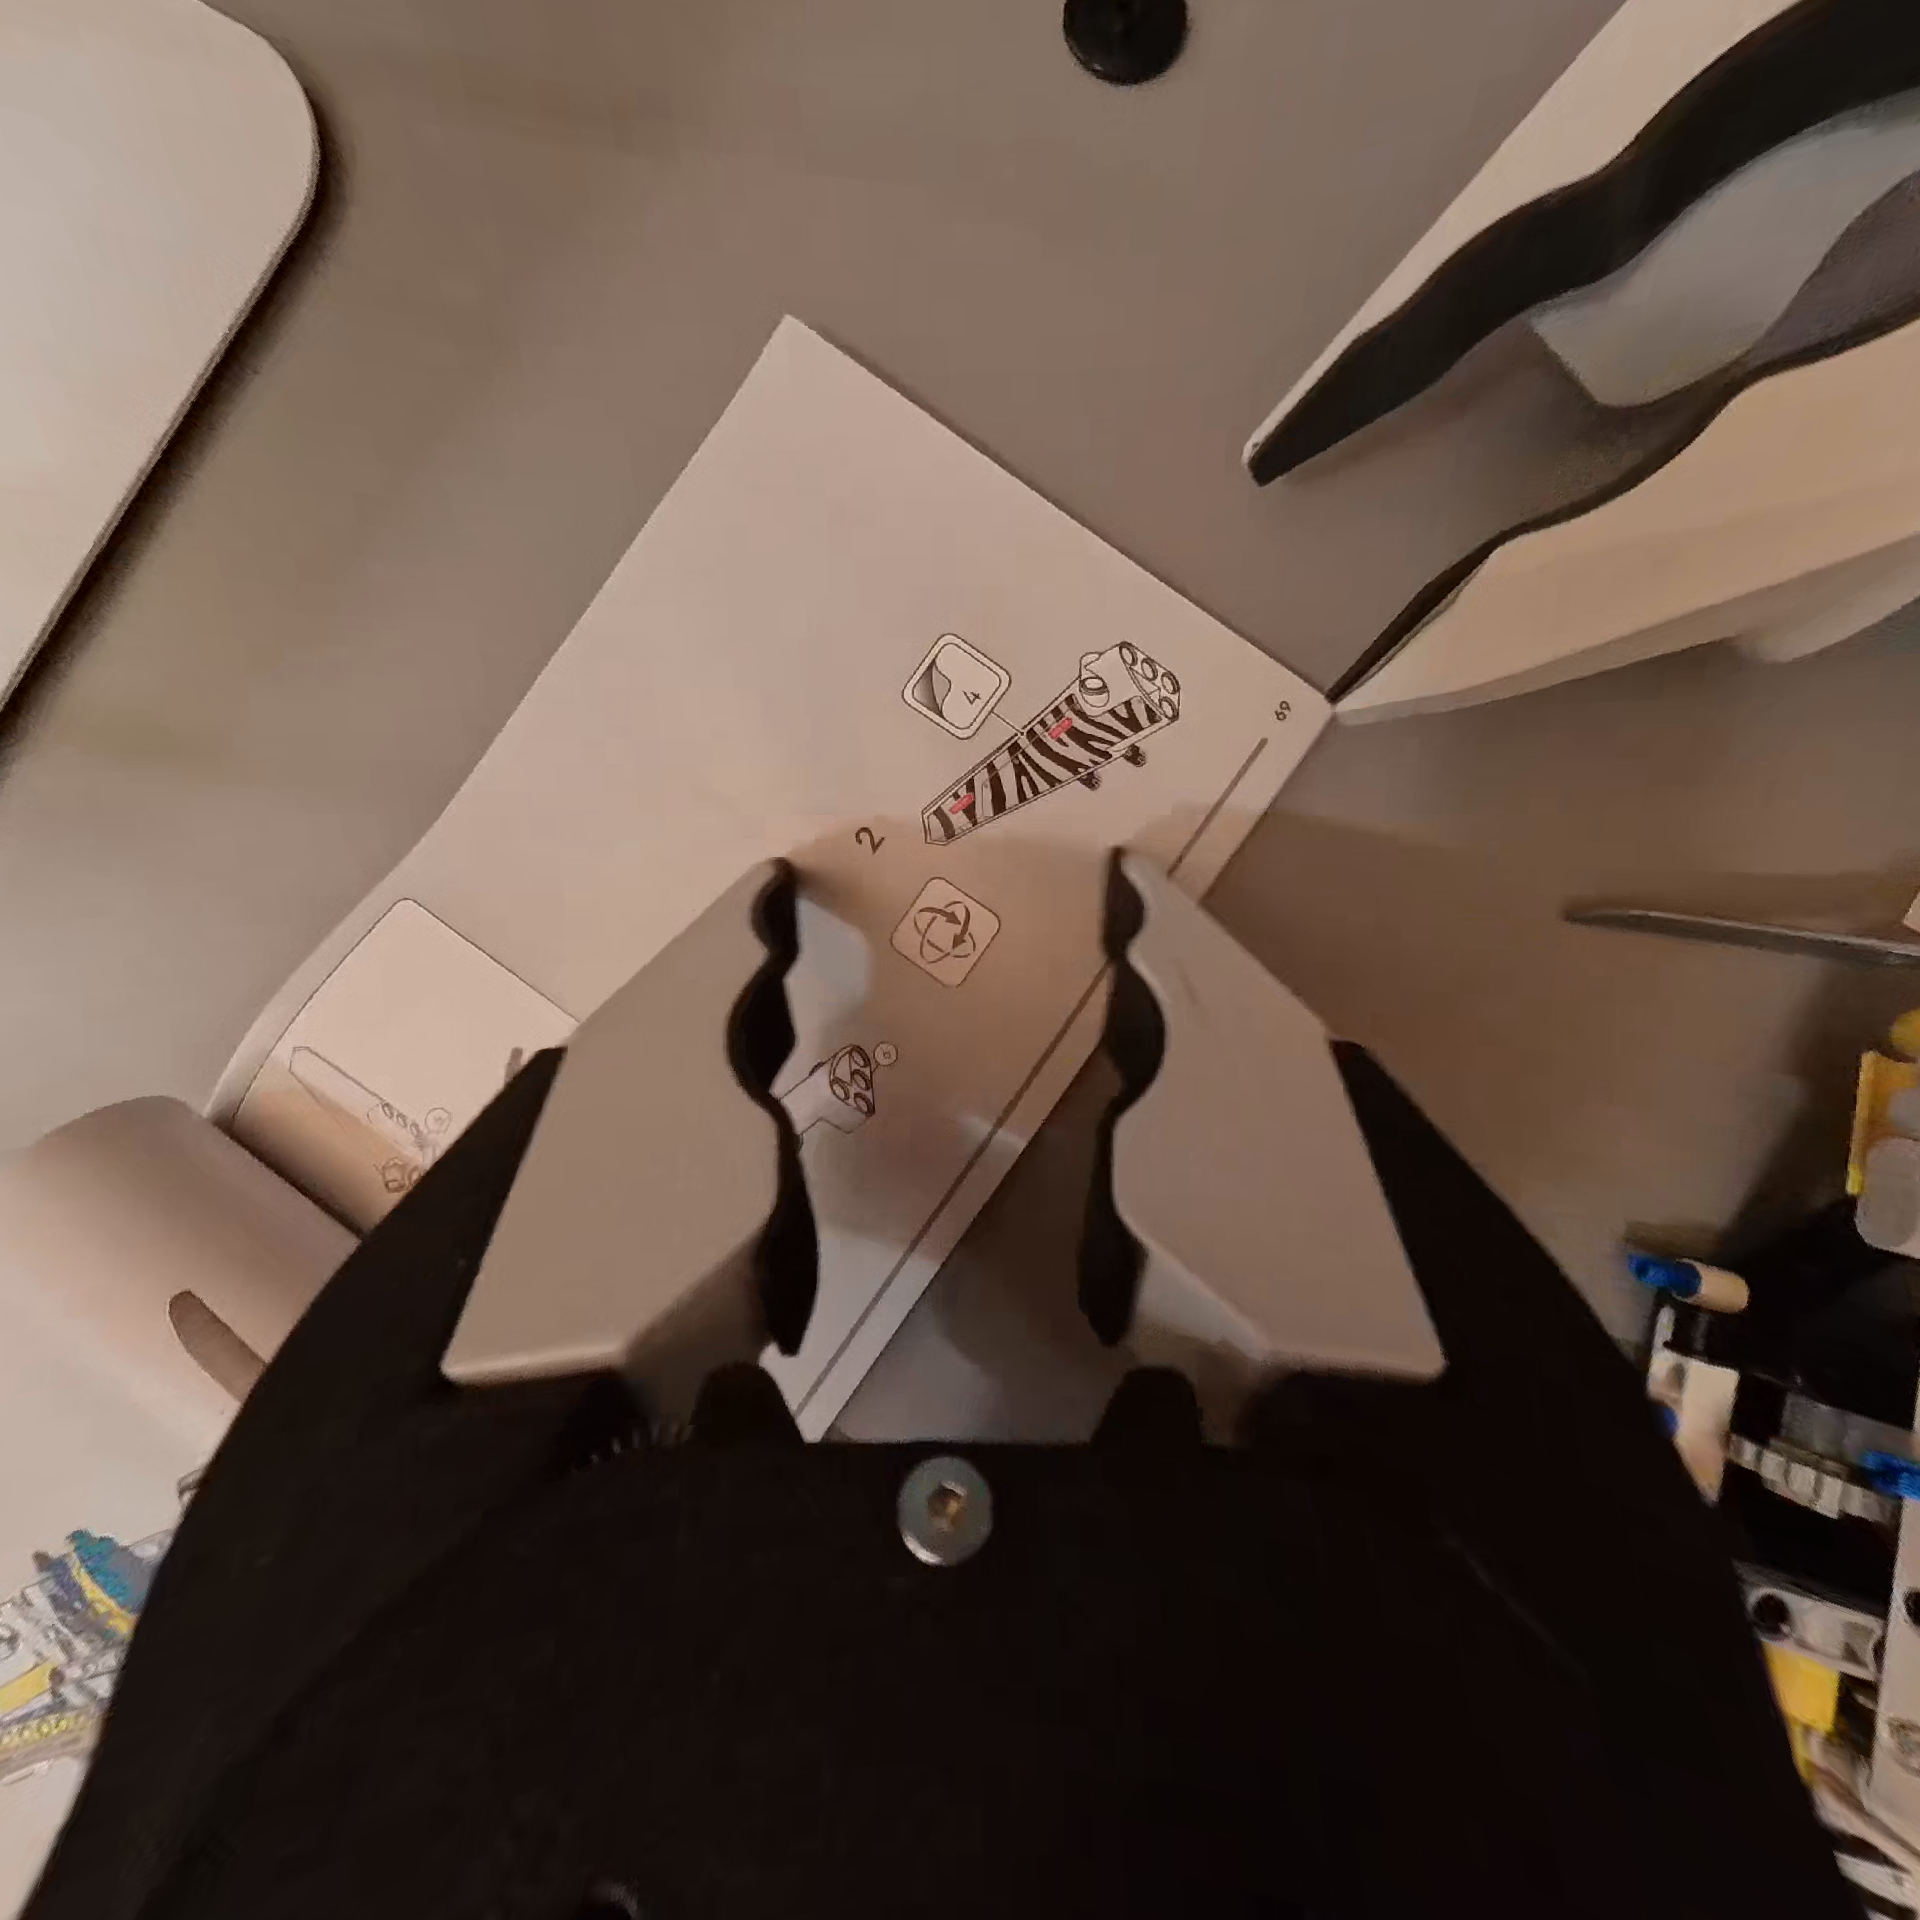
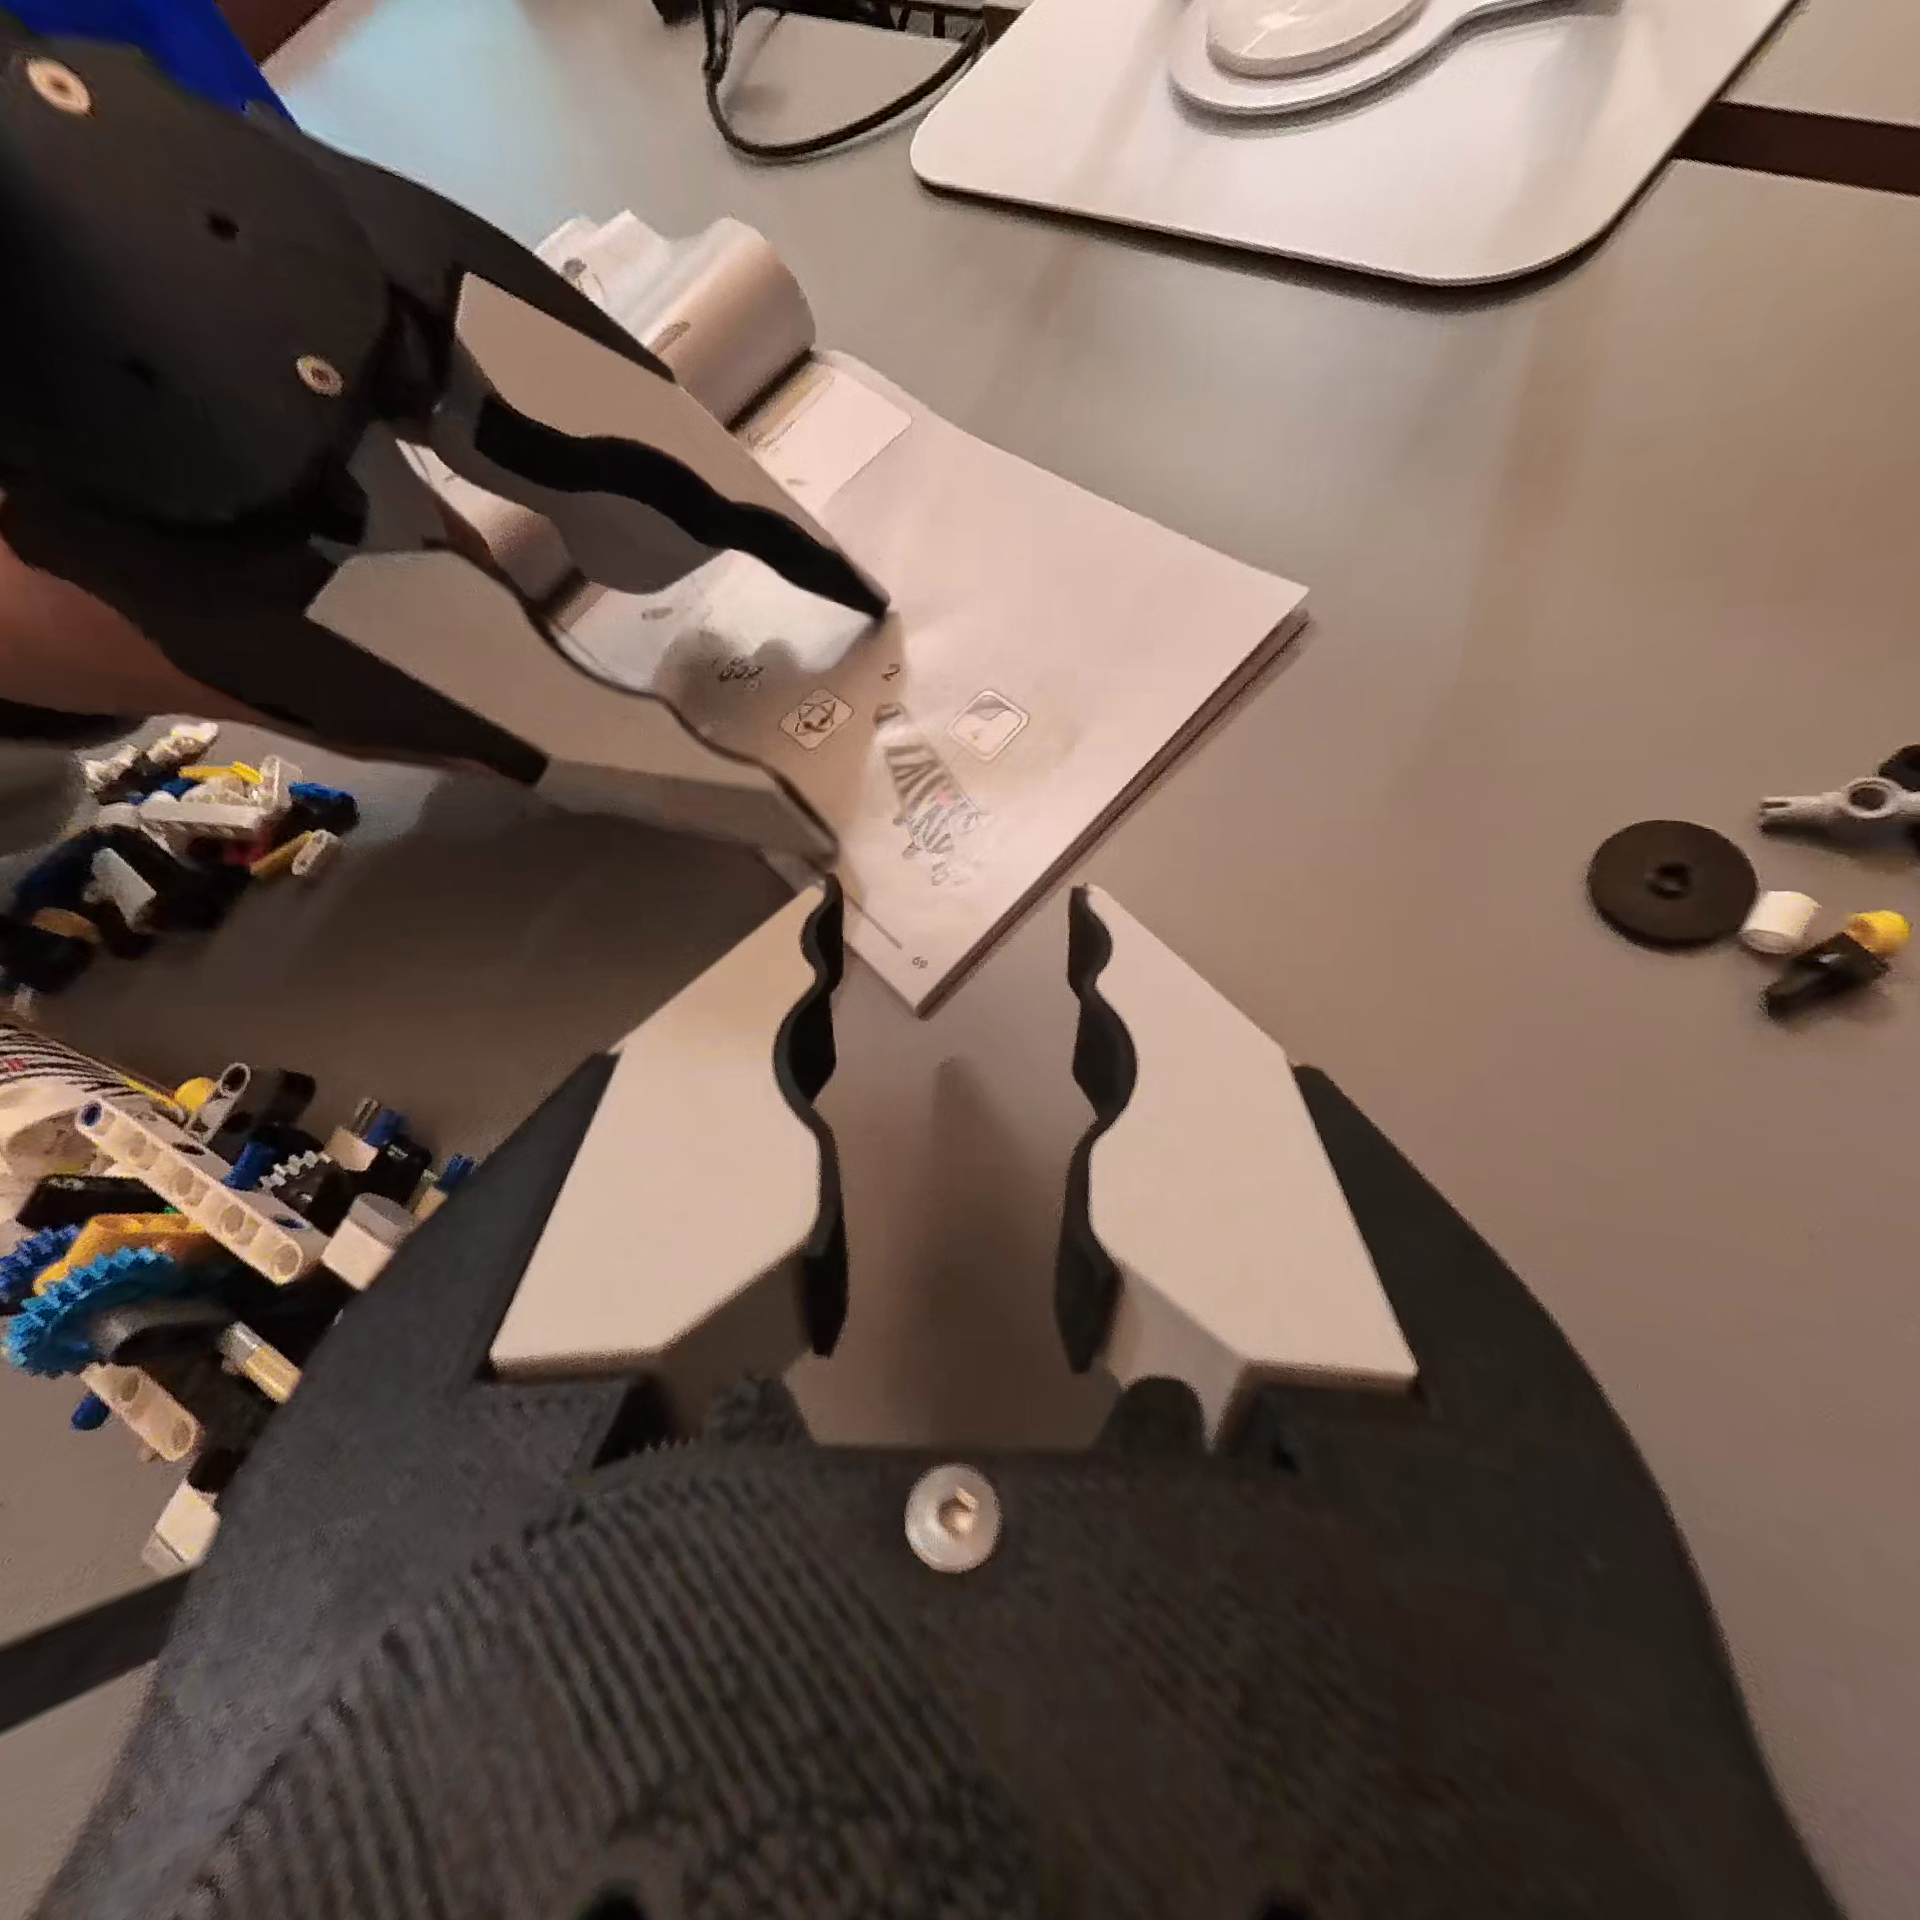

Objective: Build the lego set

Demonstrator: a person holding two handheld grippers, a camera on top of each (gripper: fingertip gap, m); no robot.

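Grey matte table [image 2: 1455, 582], bearing the items below.

Instruction booklet [image 1: 831, 623], white, open flat at centre of the left wrist view; page shows a zebra-striped part diagram at about 1 o'clock of the left gripper [image 1: 951, 862]. Its far pages are curled into a roll [image 2: 727, 301].

Left gripper: jaws apart, empty, over the page; in the right wrist view [image 2: 852, 717] it enters from 10 o'clock, one tip at or just above the paper.

Right gripper [image 2: 951, 894]: jaws apart, empty, over bare table at the booklet's near corner; seen at 2 o'clock in the left wrist view [image 1: 1288, 561].

Loose lego pieces [image 2: 177, 1205], white, black, blue and yellow: pile at 8 o'clock in the right wrist view; second pile [image 2: 197, 810] at 9 o'clock.

Black disc [image 2: 1671, 881] with small parts [image 2: 1829, 951] at 3 o'clock.

White flat stand [image 2: 1351, 135] at 12 o'clock; black cable [image 2: 831, 114] beside it.
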